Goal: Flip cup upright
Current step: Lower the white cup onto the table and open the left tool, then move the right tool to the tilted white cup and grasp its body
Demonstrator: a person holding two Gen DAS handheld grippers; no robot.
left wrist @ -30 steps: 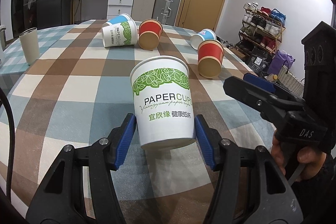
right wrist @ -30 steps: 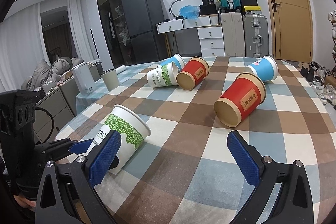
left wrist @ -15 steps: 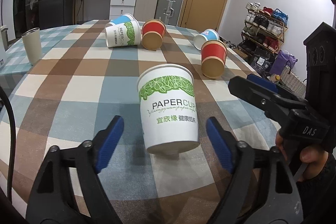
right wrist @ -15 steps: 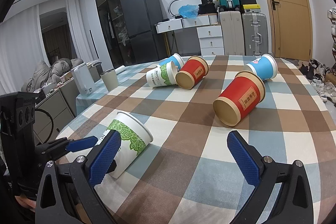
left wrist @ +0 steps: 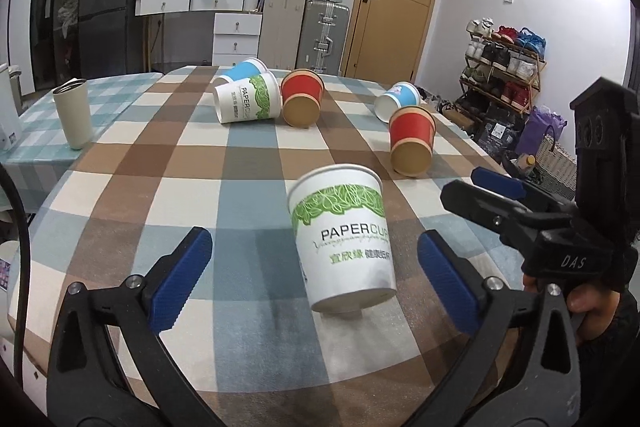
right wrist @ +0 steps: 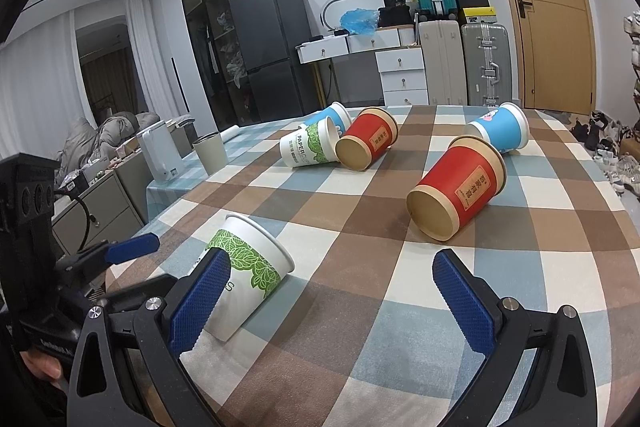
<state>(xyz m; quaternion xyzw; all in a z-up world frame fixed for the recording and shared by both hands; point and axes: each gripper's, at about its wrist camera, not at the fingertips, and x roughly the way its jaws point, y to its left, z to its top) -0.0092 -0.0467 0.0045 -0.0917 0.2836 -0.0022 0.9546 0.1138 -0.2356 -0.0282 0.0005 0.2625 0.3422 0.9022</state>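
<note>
- Left wrist view: my left gripper [left wrist: 314, 269] is spread wide, its blue pads clear of everything. The white paper cup with green leaves [left wrist: 344, 241] stands upright on the checked tablecloth [left wrist: 248, 155] between the two pads, nearer the right-hand one, touching neither.
- Same view: my right gripper [left wrist: 496, 189] shows at the right edge, just beside that cup; from here I cannot tell how far its fingers are parted.
- Farther back lie a red cup [left wrist: 412, 141], a blue cup [left wrist: 398, 101], and a cluster of a white, a red and a blue cup, all on their sides.
- Right wrist view: my right gripper [right wrist: 332, 297] is spread wide and holds nothing. The white leaf-printed cup [right wrist: 246, 279] sits just behind its left pad, mouth up. The nearer red cup [right wrist: 456, 199] lies on its side ahead, well apart from the pads.
- A beige tumbler [right wrist: 211, 157] stands upright at the table's left.
</note>
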